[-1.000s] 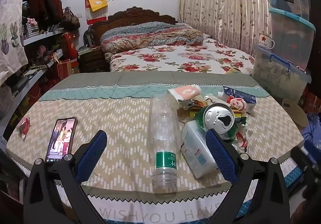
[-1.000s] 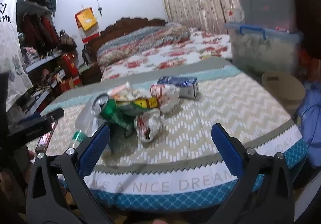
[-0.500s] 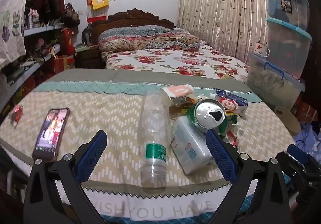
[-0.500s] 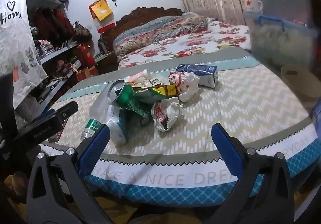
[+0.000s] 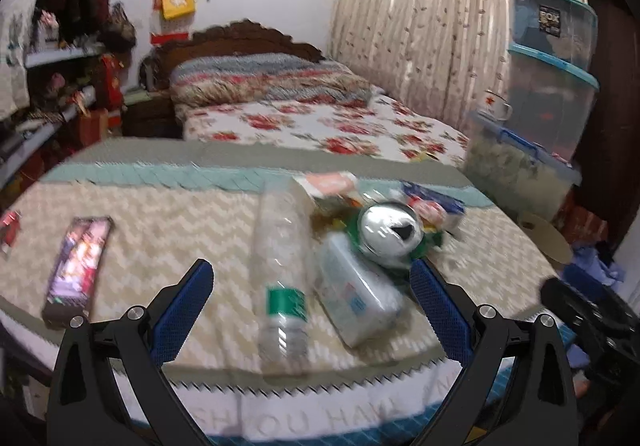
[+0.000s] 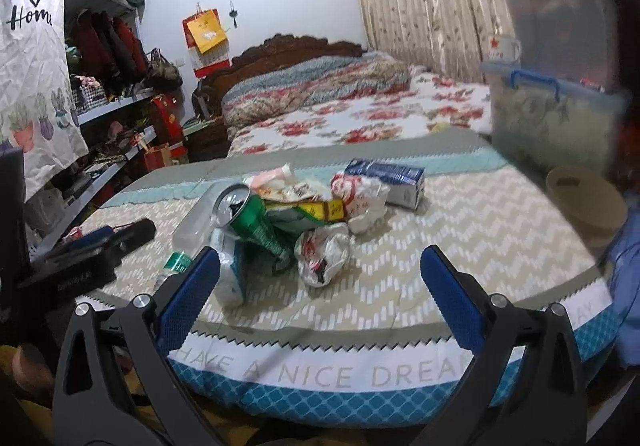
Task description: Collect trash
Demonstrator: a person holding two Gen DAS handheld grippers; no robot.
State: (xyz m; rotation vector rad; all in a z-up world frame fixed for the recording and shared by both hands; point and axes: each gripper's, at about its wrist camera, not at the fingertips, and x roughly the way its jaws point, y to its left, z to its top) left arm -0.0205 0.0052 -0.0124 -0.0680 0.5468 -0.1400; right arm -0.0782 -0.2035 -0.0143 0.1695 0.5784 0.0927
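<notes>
Left claw (image 5: 311, 304): jaws spread wide, holding nothing, poised above the near edge of the worktop (image 5: 168, 230). Right claw (image 6: 320, 286): likewise spread and empty, at the same near edge, further toward the right-hand side.

Task items: the trash lies in one heap on the worktop, near its front edge and right of centre. A clear plastic bottle (image 5: 282, 270) lies on its side between the left claw's jaws, neck toward the edge. Touching it on the right is a white tissue pack (image 5: 356, 300); a green can (image 6: 256, 224) leans on that pack, open end up. A crumpled wrapper (image 6: 324, 252) sits just beside the can, in front of the right claw. Behind these lie snack wrappers and a blue carton (image 6: 386, 180).

Judgement: approach stage, nothing gripped yet. The bottle is the likely first pick for the left claw. It would be best taken across the body, squarely and not too hard; it is round and may roll or squirt out.

Obstructions: the tissue pack crowds the bottle's right side, so the right-hand jaw has little room; disturbing it may topple the can. A phone (image 5: 78, 264) lies well apart near the left edge and is not trash. A beige bin (image 6: 586, 202) stands off the worktop's right edge, a plausible destination. The left view is blurred; fine detail is uncertain.
</notes>
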